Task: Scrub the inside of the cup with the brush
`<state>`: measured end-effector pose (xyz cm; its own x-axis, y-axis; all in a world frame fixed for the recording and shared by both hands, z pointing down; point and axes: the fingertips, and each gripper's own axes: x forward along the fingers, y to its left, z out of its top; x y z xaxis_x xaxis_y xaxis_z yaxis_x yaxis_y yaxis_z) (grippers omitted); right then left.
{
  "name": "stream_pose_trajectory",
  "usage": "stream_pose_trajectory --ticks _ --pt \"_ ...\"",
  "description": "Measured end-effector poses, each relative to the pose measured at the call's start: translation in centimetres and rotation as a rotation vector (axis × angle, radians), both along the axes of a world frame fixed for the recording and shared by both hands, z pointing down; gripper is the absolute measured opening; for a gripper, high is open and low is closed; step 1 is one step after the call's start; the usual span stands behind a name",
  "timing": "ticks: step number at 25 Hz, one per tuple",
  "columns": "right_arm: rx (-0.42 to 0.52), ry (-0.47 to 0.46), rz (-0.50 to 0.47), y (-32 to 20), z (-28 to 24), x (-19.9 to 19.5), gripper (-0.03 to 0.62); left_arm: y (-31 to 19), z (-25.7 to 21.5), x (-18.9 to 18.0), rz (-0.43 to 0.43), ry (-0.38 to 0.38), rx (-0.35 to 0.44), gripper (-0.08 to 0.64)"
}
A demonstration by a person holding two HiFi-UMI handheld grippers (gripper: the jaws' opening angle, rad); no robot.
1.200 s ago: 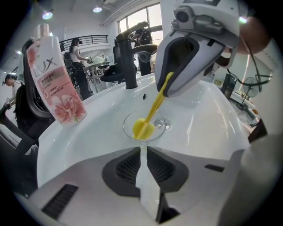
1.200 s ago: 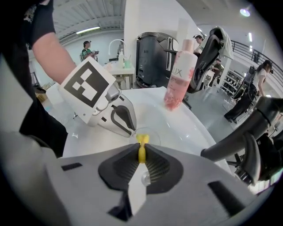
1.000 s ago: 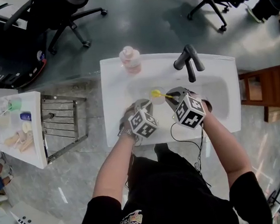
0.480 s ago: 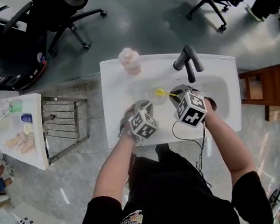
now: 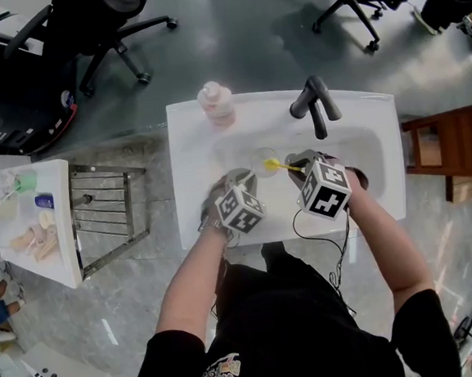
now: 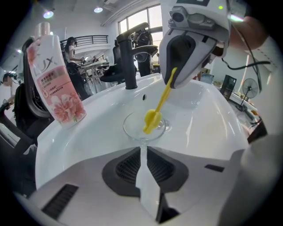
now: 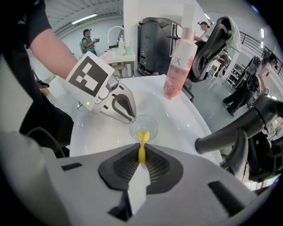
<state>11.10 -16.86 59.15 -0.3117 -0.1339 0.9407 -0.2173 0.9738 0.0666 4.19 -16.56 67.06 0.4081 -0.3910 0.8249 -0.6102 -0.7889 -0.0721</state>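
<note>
- A black T-shirt (image 5: 297,326) with short sleeves; a small pale print (image 5: 219,375) sits low on its front.
- The left tool (image 6: 142,150) and the right tool (image 7: 141,156) have pale grey shells, with dark ribbed pads inside the jaws.
- Each tool carries a white cube with black square markers: the left cube (image 5: 240,209), the right cube (image 5: 325,190).
- A thin black cable (image 5: 294,222) loops from the right tool.
- A small green light (image 7: 90,104) shows on the left tool's shell.
</note>
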Motion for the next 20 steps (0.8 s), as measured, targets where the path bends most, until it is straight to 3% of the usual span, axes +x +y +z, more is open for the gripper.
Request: stream_pose_trajectory --ticks 10,20 --pt "-0.063 -0.056 -0.019 1.5 -0.4 -1.8 0.038 0.0 0.0 0.0 0.0 -0.001 -0.002 0.041" --pt "-0.027 -0.089 0.013 -0.4 -0.1 -3.8 0.038 0.0 -0.1 0.1 0.0 0.003 -0.003 0.041"
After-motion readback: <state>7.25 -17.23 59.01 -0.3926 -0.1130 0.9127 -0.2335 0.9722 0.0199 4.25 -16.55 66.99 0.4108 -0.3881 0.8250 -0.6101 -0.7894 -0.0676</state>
